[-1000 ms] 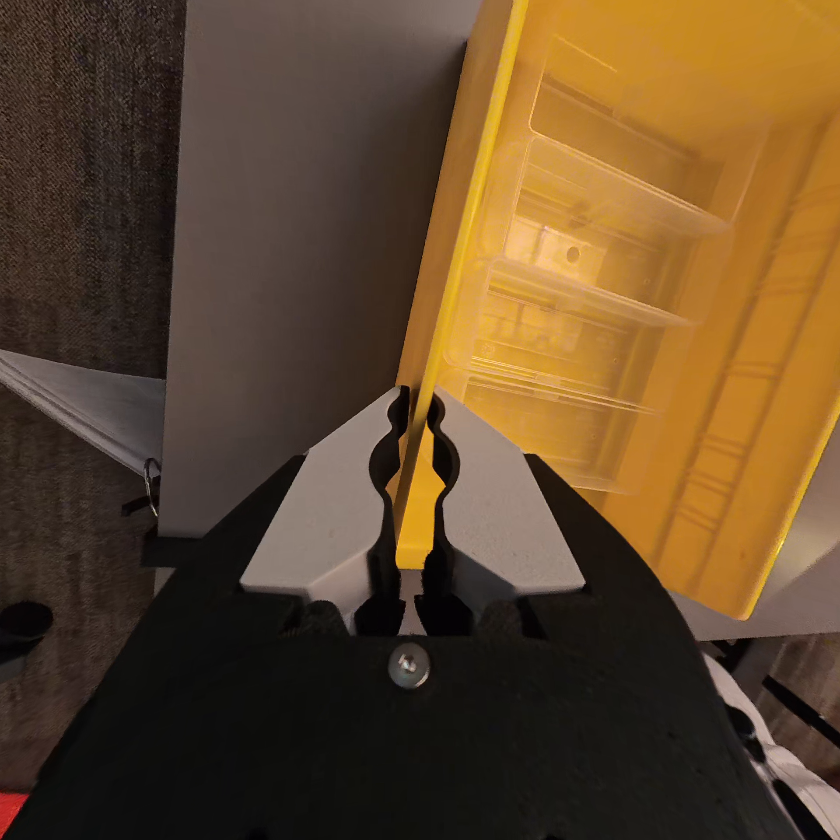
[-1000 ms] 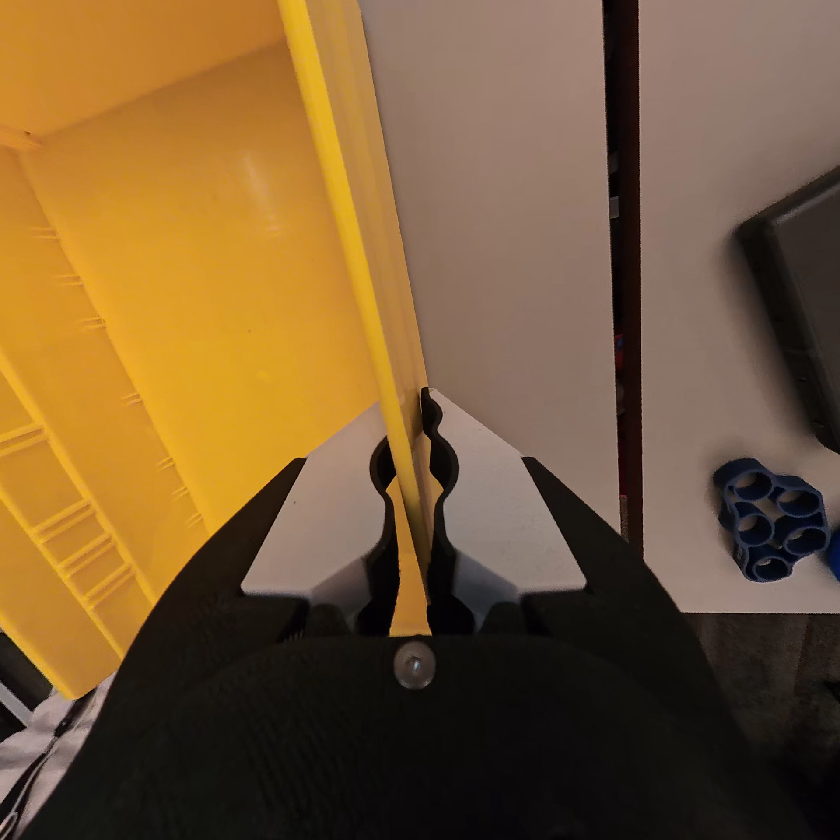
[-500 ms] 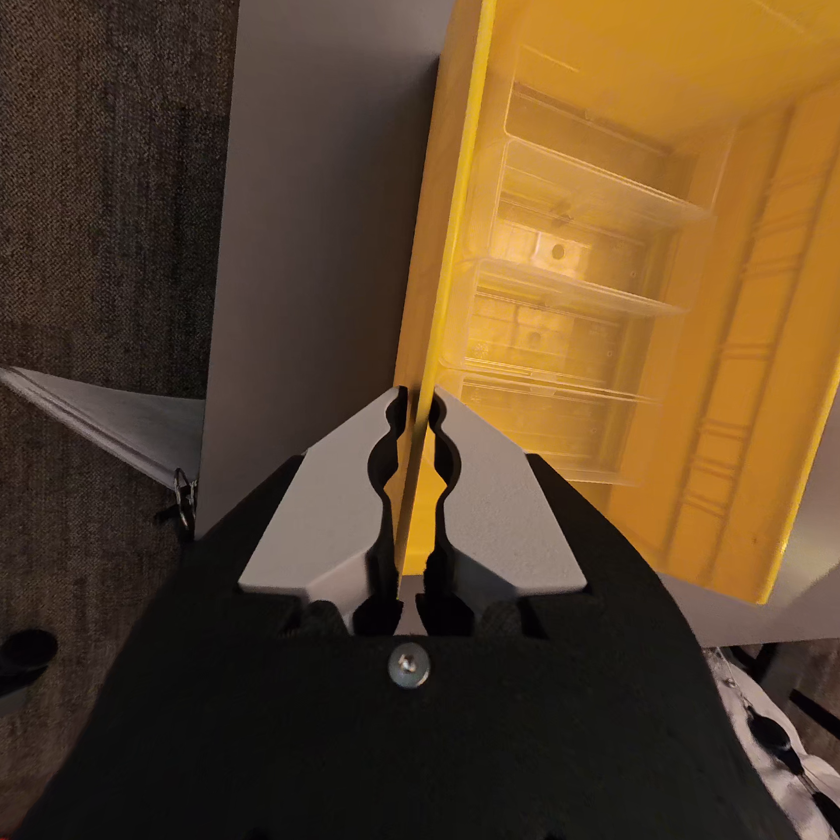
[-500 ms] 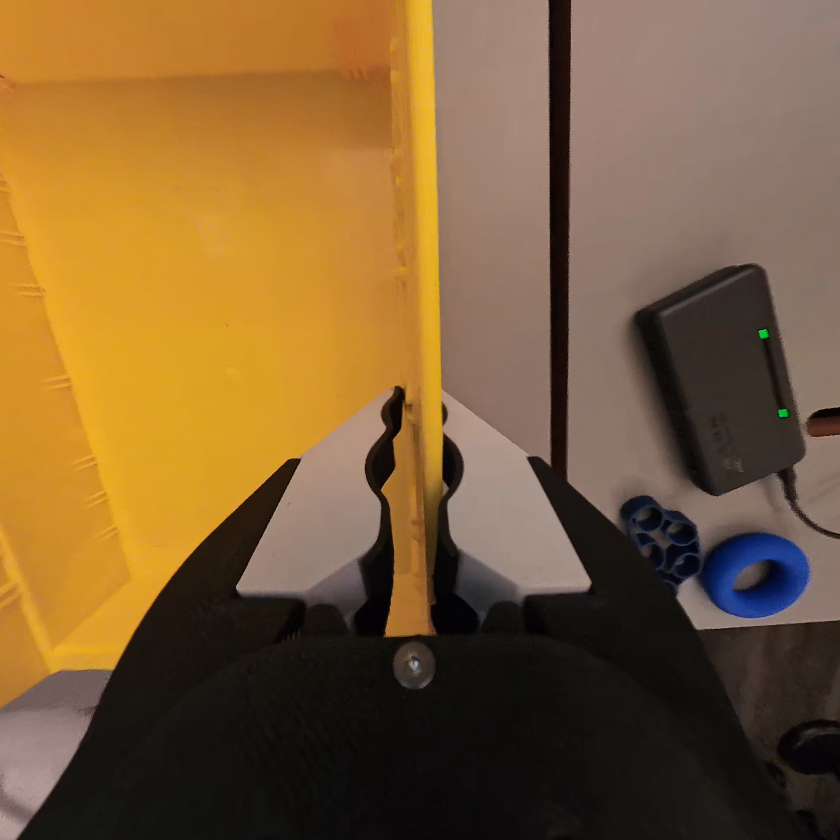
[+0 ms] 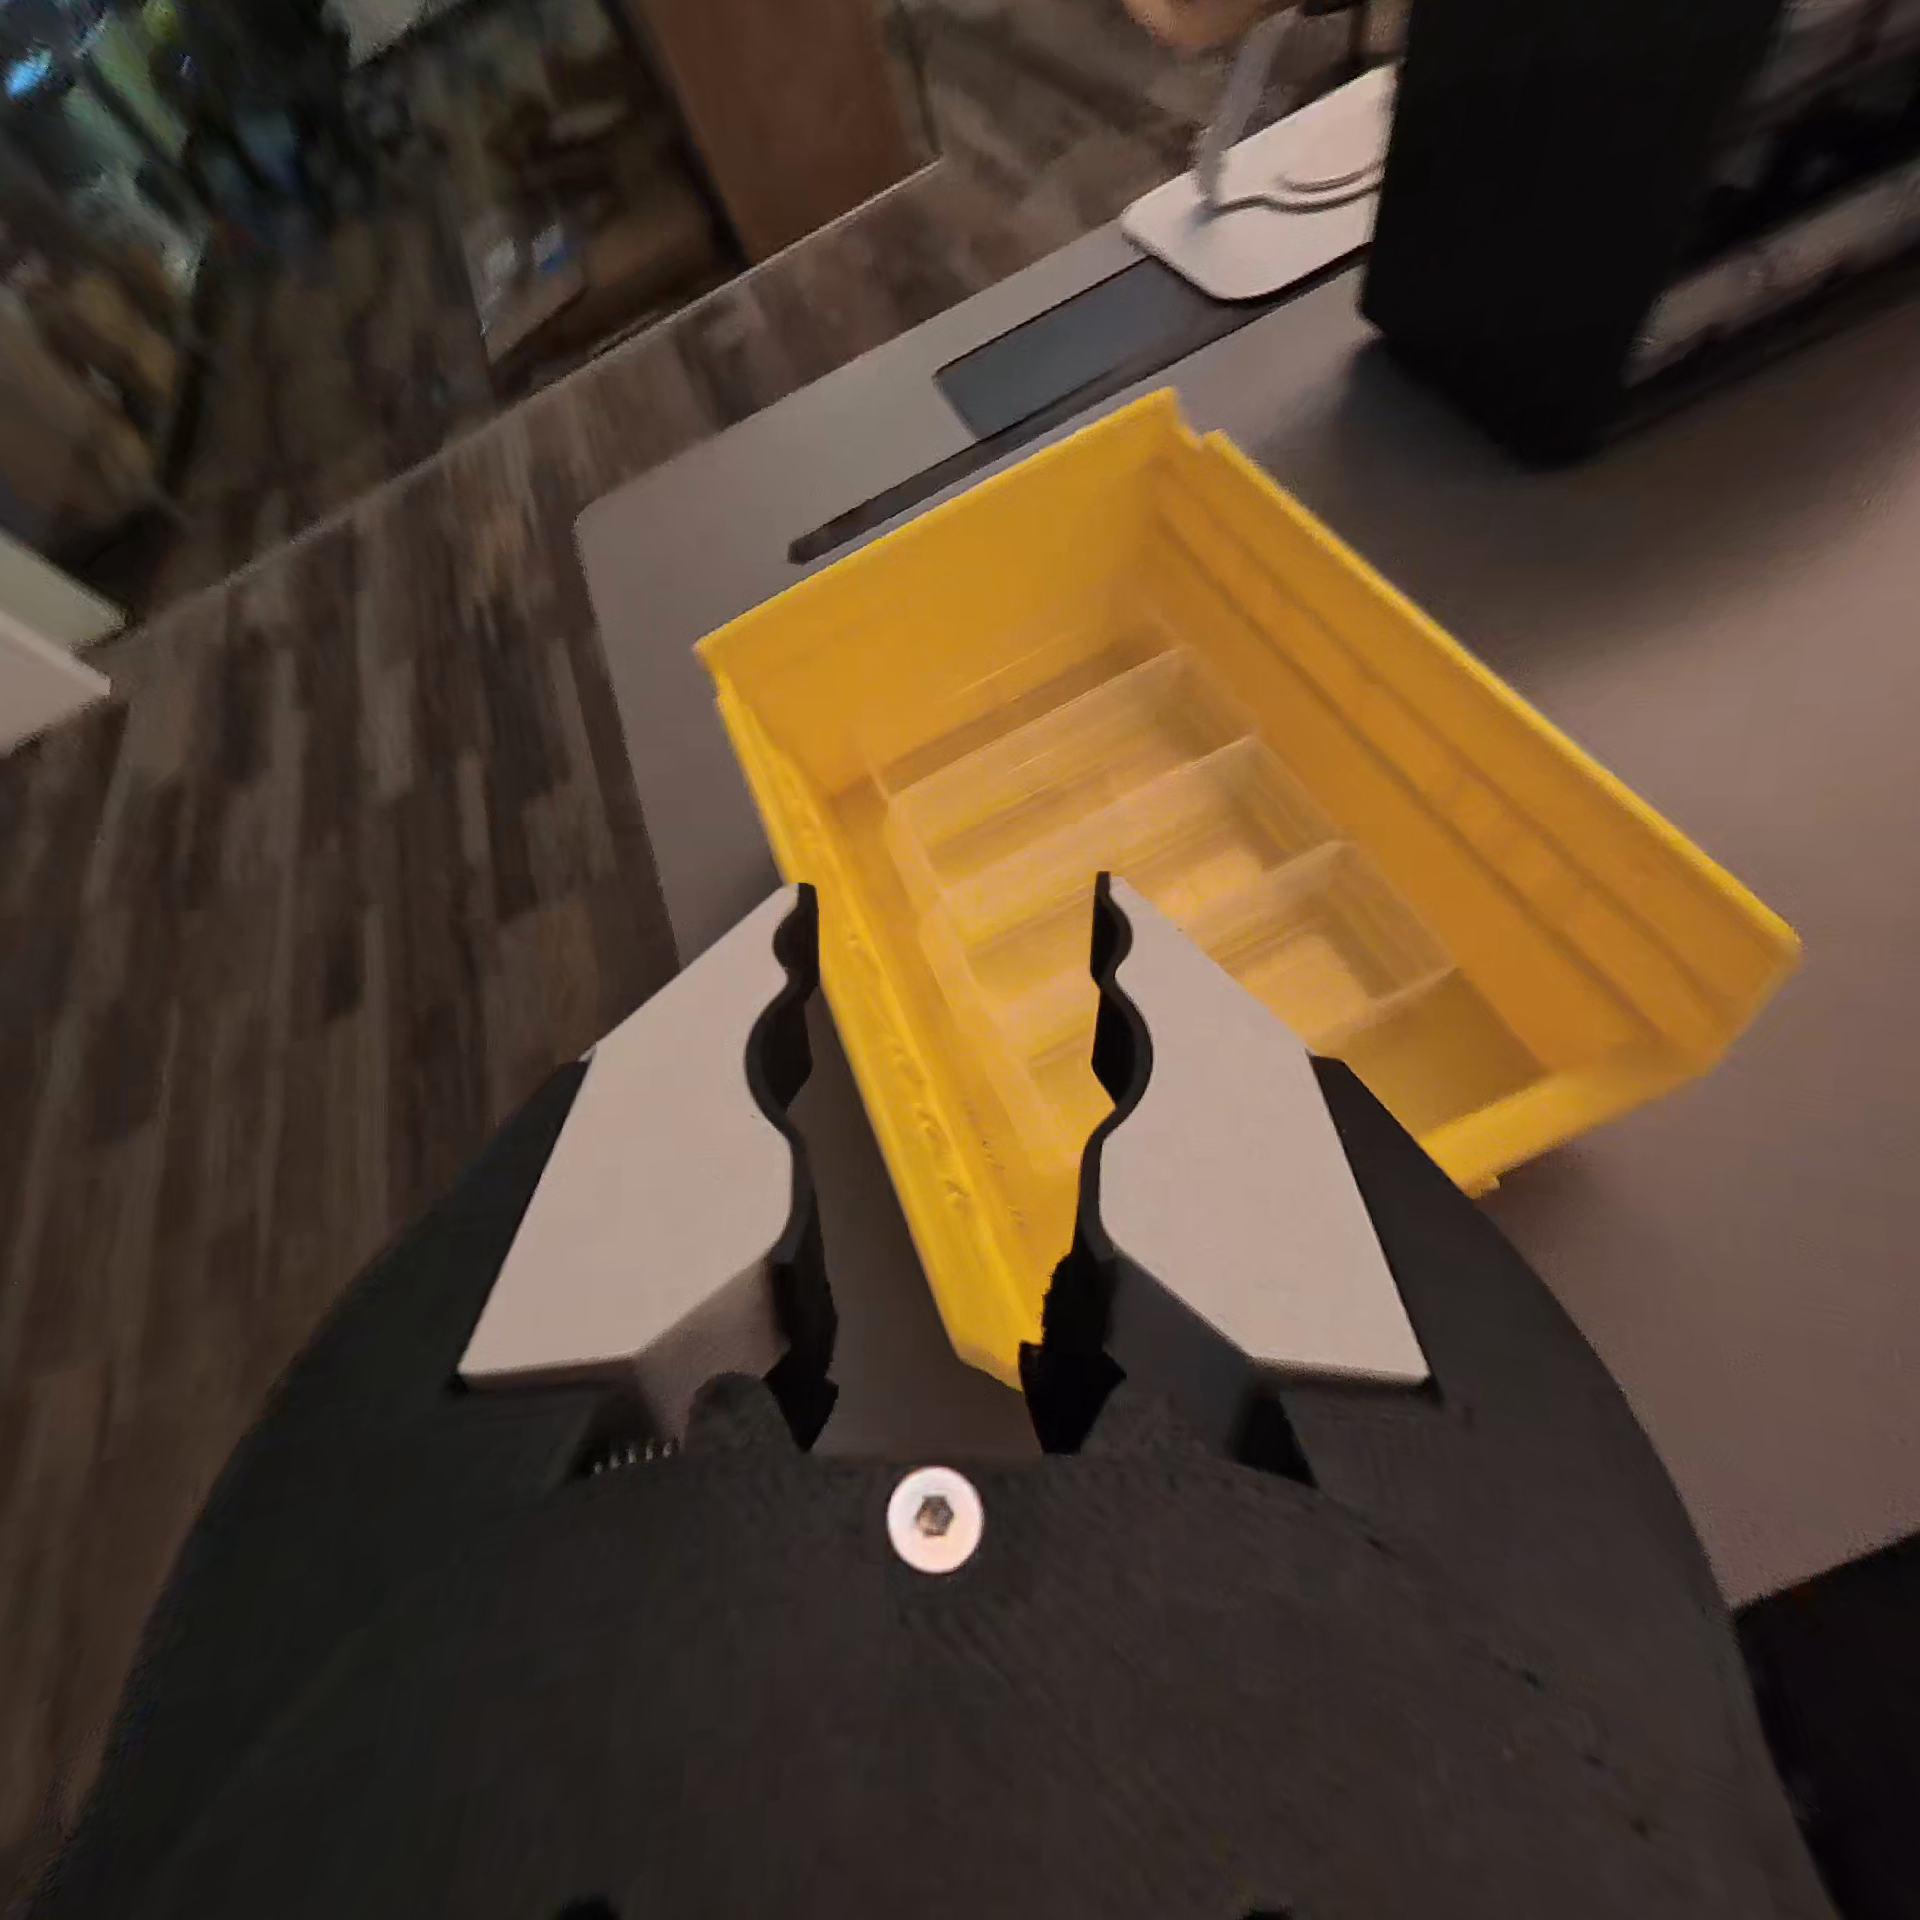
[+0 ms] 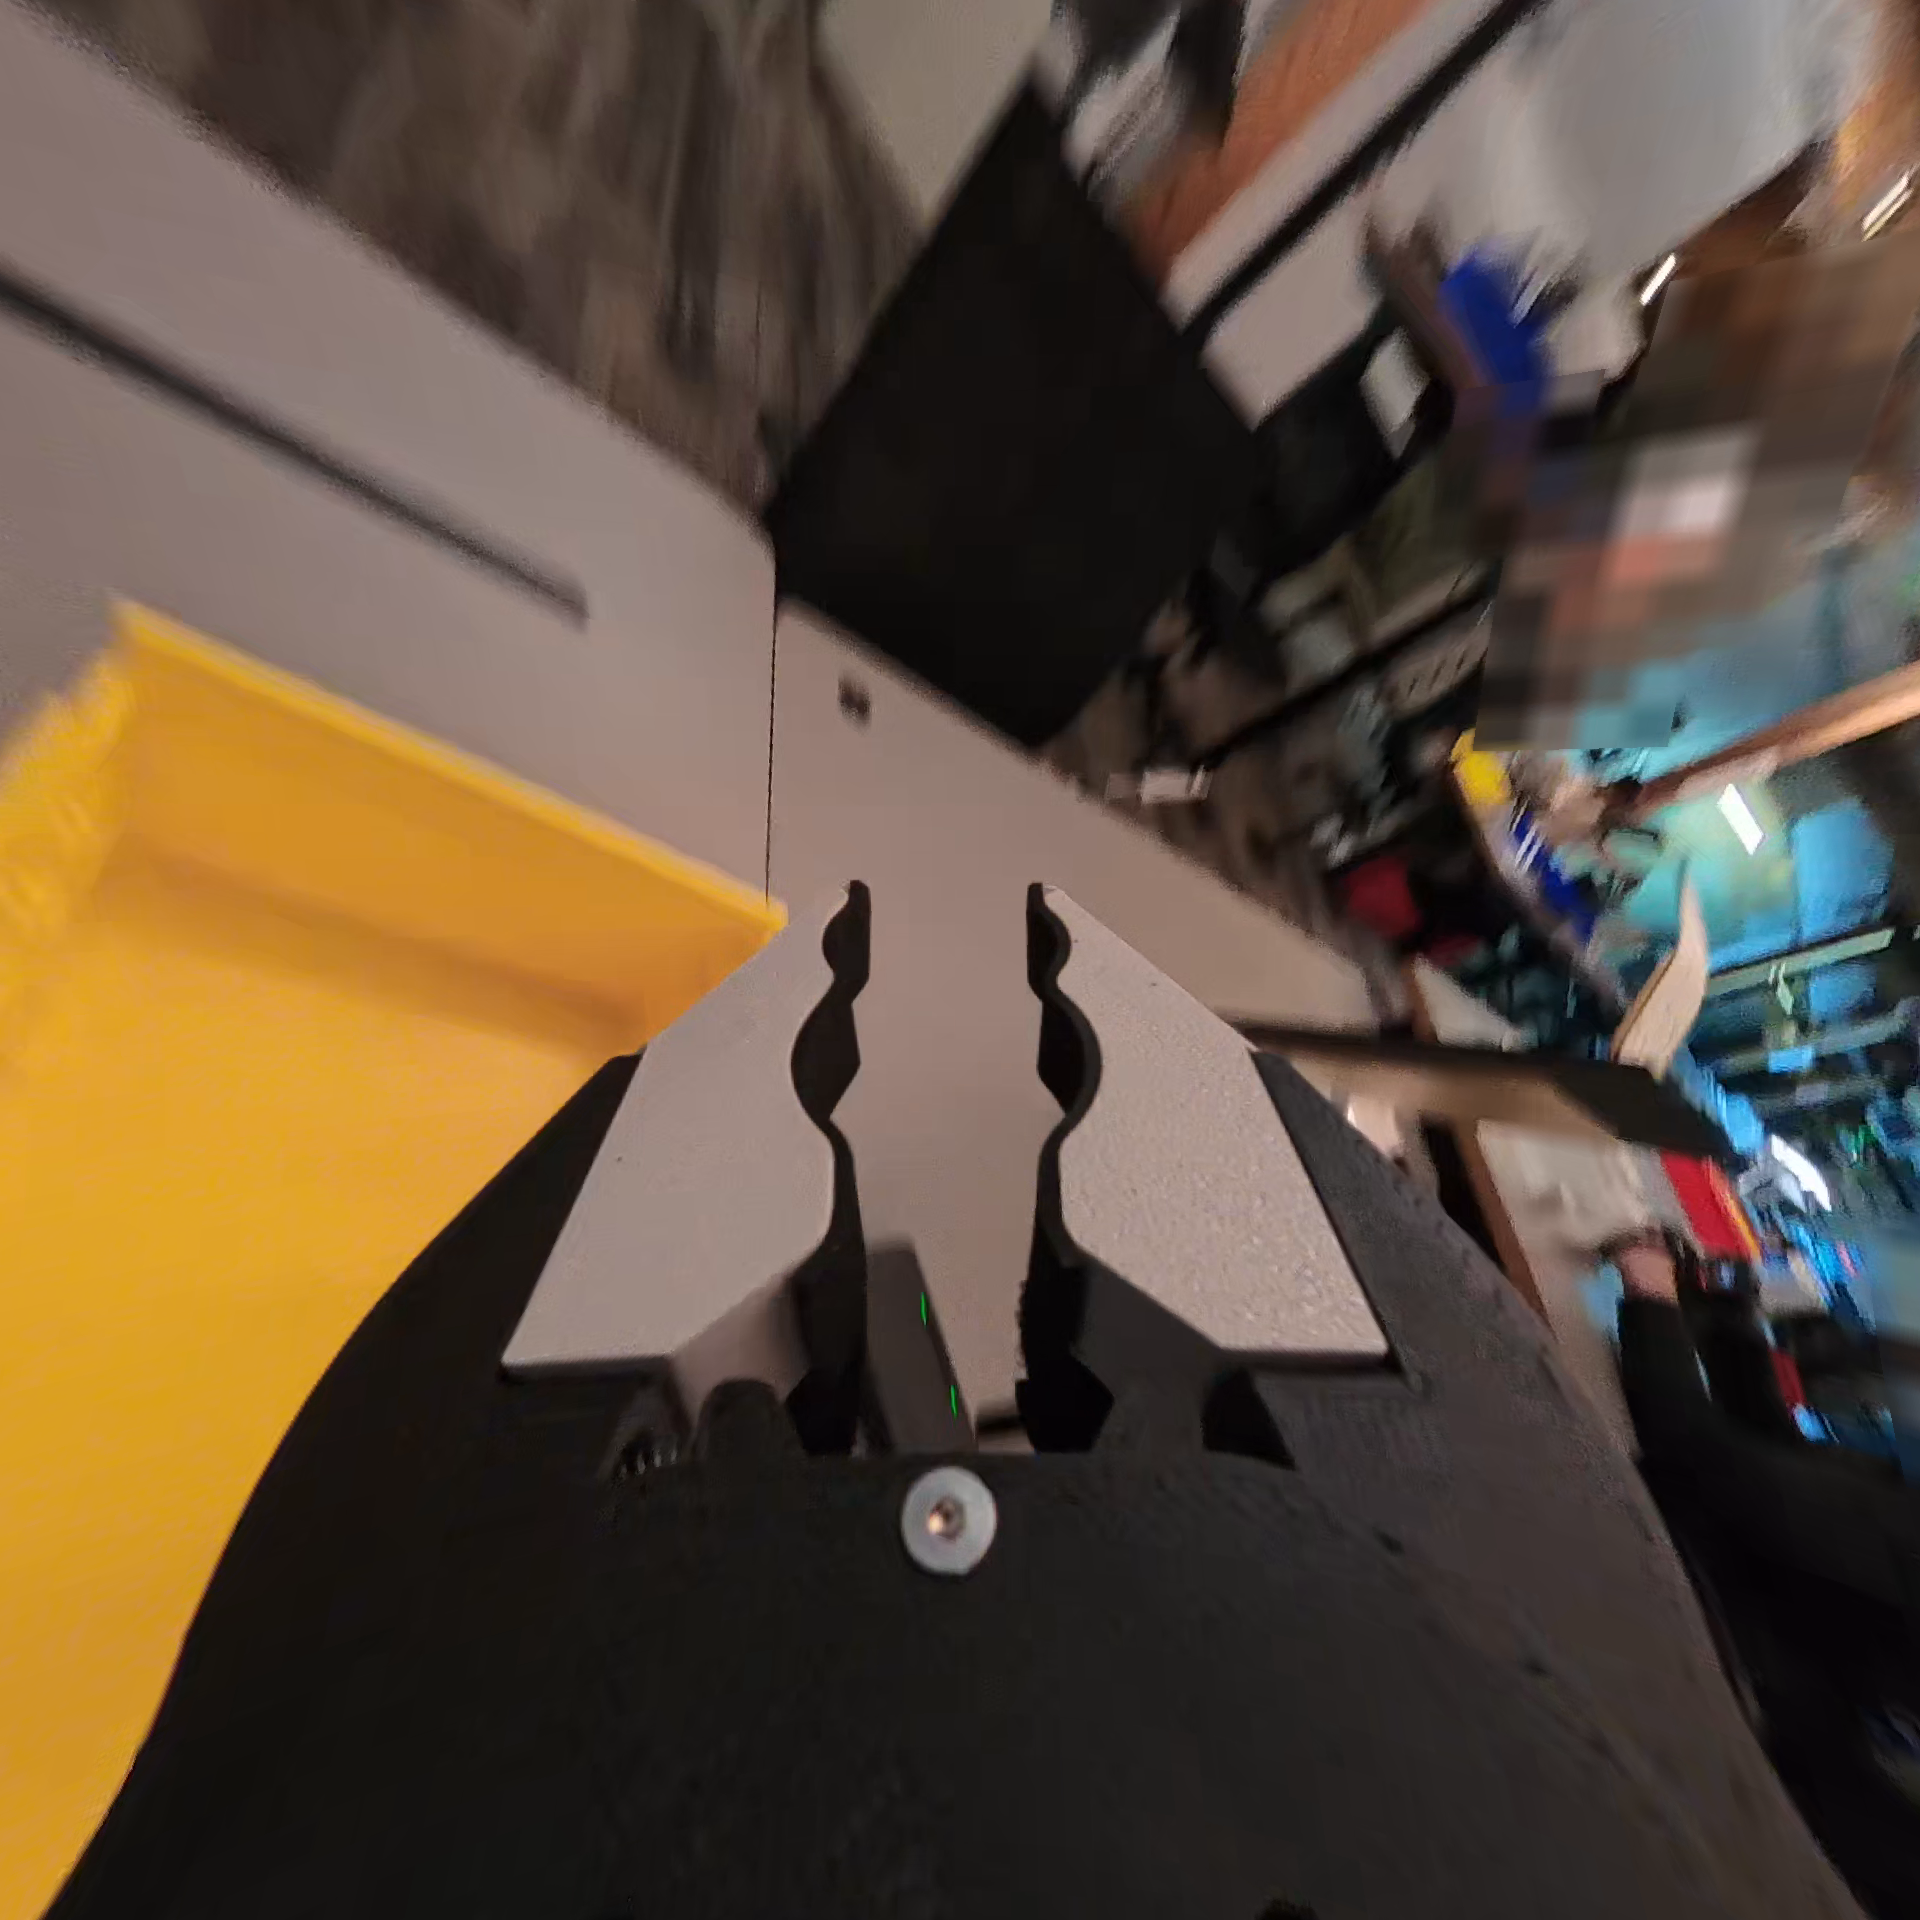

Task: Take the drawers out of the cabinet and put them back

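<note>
Above the near left wall of the yellow drawer [image 5: 1049, 613], the left gripper [image 5: 951, 904] is hanging with its jaws spread wide and gripping nothing; the drawer's left wall is showing in the gap between the two grey fingers [image 5: 665, 1164], though whether any finger is touching it cannot be told. The drawer is sitting upright and open-topped on the grey table [image 5: 1621, 748], out of any cabinet, and a clear plastic divider tray [image 5: 1174, 862] with several compartments is lying inside it on the drawer floor. Beyond the drawer's far end a flat dark pad [image 5: 1081, 353] is lying on the table, and past the drawer's far right side a black box [image 5: 1621, 208] is standing, with a pale flat base [image 5: 1236, 239] beside it. Left of the drawer, the table edge is giving way to dark patterned carpet [image 5: 312, 831].

Just beside the drawer's right rim [image 6: 436, 769], the right gripper [image 6: 943, 894] is also standing open, its jaws moderately apart and empty, clear of the yellow plastic. Between the bases of its fingers a small dark device [image 6: 920, 1340] with green lights is showing on the table, to the right of the drawer. Beyond the drawer a black panel [image 6: 997, 499] is rising behind the table edge, and the room farther right of the drawer is blurring into streaks.
</note>
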